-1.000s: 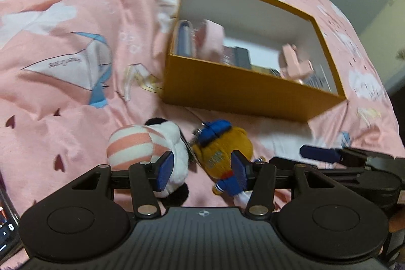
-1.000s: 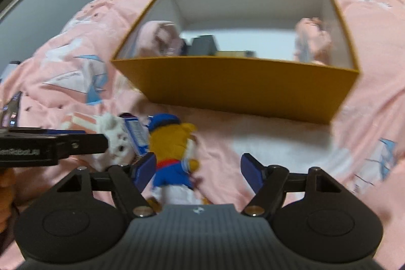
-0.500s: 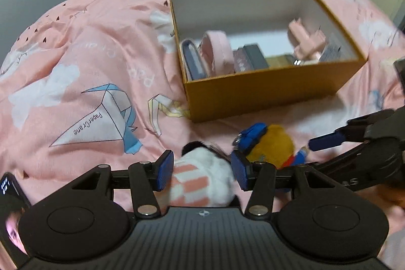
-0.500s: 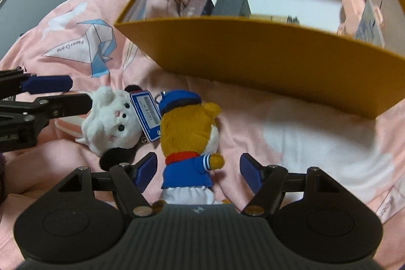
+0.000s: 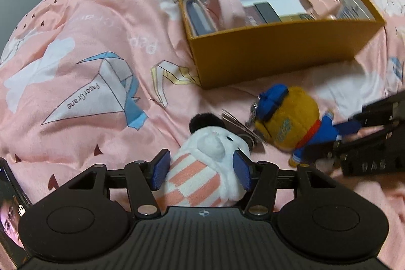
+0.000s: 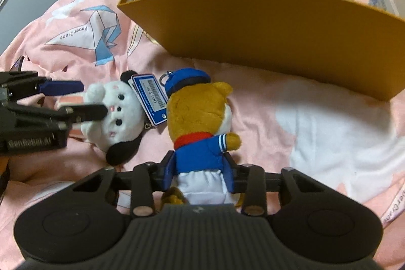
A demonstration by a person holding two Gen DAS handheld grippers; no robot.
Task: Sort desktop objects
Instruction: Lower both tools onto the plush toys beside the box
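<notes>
A white plush [image 5: 202, 168] with a pink striped body and black ears lies on the pink quilt between my left gripper's [image 5: 201, 170] blue pads. Those jaws are opening and straddle it loosely. Beside it lies an orange bear plush [image 6: 200, 113] in a blue cap and jacket. My right gripper [image 6: 198, 170] is closing on the bear's jacket, with both pads against its sides. The left wrist view shows the bear [image 5: 286, 118] with the right gripper [image 5: 341, 141] at its lower body. In the right wrist view the left gripper [image 6: 93, 99] sits at the white plush [image 6: 119, 108].
An open orange box [image 5: 278, 49] stands just beyond the plushes and holds pink items and several small dark boxes. A blue price tag [image 6: 152, 98] lies between the two plush heads. A phone [image 5: 10, 219] lies on the quilt [image 5: 88, 42] at the lower left.
My right gripper's jaws have narrowed onto the bear's body after sinking towards it. My left gripper rolled and came down over the white plush, and its jaws widened slightly.
</notes>
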